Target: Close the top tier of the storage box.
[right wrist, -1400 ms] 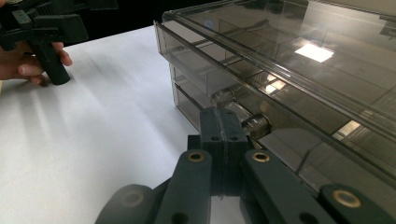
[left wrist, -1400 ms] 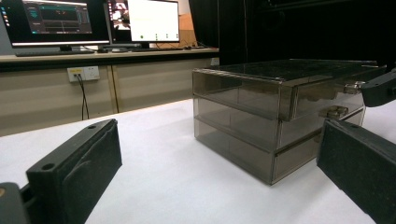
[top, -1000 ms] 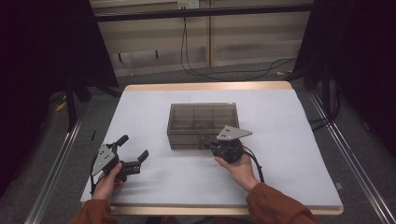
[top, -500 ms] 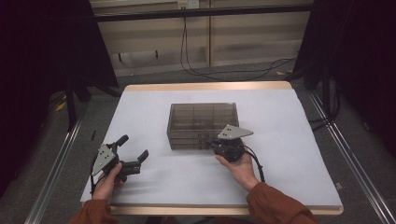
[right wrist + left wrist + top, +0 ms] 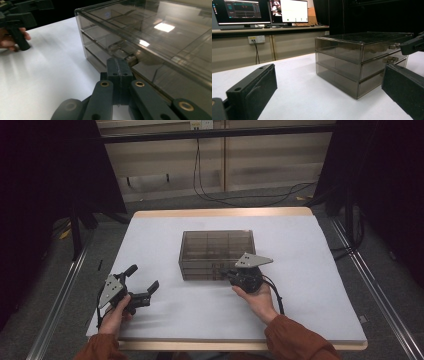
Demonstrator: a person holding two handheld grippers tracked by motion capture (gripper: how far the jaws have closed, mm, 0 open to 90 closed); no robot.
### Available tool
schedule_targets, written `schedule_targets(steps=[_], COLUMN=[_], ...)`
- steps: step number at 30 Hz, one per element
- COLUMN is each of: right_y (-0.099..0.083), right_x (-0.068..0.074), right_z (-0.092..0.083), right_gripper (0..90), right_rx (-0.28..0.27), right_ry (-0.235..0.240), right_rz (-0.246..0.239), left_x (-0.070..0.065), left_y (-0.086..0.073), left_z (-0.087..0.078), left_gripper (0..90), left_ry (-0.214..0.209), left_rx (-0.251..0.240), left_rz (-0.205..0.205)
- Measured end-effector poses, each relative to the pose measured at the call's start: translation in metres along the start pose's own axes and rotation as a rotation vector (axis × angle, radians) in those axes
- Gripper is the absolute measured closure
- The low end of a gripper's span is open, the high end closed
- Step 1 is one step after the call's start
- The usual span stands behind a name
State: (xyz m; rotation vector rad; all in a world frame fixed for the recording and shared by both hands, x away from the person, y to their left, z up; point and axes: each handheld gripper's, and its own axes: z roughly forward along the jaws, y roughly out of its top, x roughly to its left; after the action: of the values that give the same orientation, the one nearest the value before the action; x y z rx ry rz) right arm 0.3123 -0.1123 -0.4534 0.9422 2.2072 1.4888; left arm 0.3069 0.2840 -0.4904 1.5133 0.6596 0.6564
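No readable text or brand anywhere; monitors point(image 5: 262, 11) far behind L gripper too small to read. R gripper point(image 5: 119, 65), jaws pressed together, tips right at a drawer handle point(image 5: 122, 52) of the smoky clear drawer box point(image 5: 216, 254) directly ahead; can't tell if pinching it. L gripper point(image 5: 142, 290), jaws spread, nothing between, box well off to its right on white table point(image 5: 310, 285). Cables point(image 5: 210, 180) on floor beyond.

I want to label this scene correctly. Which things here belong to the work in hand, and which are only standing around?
Belonging to the work:
- drawer box, smoky clear plastic
- its handle
- right tool, shut, at the handle
- left tool, open, resting aside

Only standing around:
- monitors
- wall socket
- floor cables
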Motion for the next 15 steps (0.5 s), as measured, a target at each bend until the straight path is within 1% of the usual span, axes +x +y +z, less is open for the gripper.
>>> schedule_targets(steps=[2, 3, 4, 7, 9, 11, 13, 15], right_y=[0.0, 0.0, 0.0, 0.0, 0.0, 0.0, 0.0, -0.001], right_x=[0.001, 0.002, 0.002, 0.003, 0.004, 0.005, 0.005, 0.004], right_z=[-0.001, -0.001, -0.002, -0.004, -0.007, -0.01, -0.013, -0.016], right_gripper=[89.9, 87.7, 84.4, 79.2, 70.0, 64.7, 58.4, 55.8], right_rx=[0.001, 0.002, -0.001, 0.001, -0.004, -0.014, -0.019, -0.02], right_ry=[0.018, 0.019, 0.033, 0.055, 0.066, 0.08, 0.085, 0.089], right_rz=[-0.001, -0.005, 0.001, 0.007, 0.013, 0.029, 0.035, 0.048], left_x=[0.0, 0.0, 0.0, 0.0, 0.0, 0.0, 0.0, 0.0], left_y=[0.0, 0.0, 0.0, 0.0, 0.0, 0.0, 0.0, 0.0], left_z=[0.0, 0.0, 0.0, 0.0, 0.0, 0.0, 0.0, 0.0], left_gripper=[0.0, 0.0, 0.0, 0.0, 0.0, 0.0, 0.0, 0.0], left_ry=[0.003, 0.002, 0.002, 0.002, 0.001, 0.001, 0.0, 0.0], left_rx=[-0.002, -0.002, -0.001, -0.002, -0.001, -0.001, 0.0, 0.0], left_rz=[-0.001, 0.0, 0.0, 0.0, 0.001, 0.001, 0.0, 0.0])
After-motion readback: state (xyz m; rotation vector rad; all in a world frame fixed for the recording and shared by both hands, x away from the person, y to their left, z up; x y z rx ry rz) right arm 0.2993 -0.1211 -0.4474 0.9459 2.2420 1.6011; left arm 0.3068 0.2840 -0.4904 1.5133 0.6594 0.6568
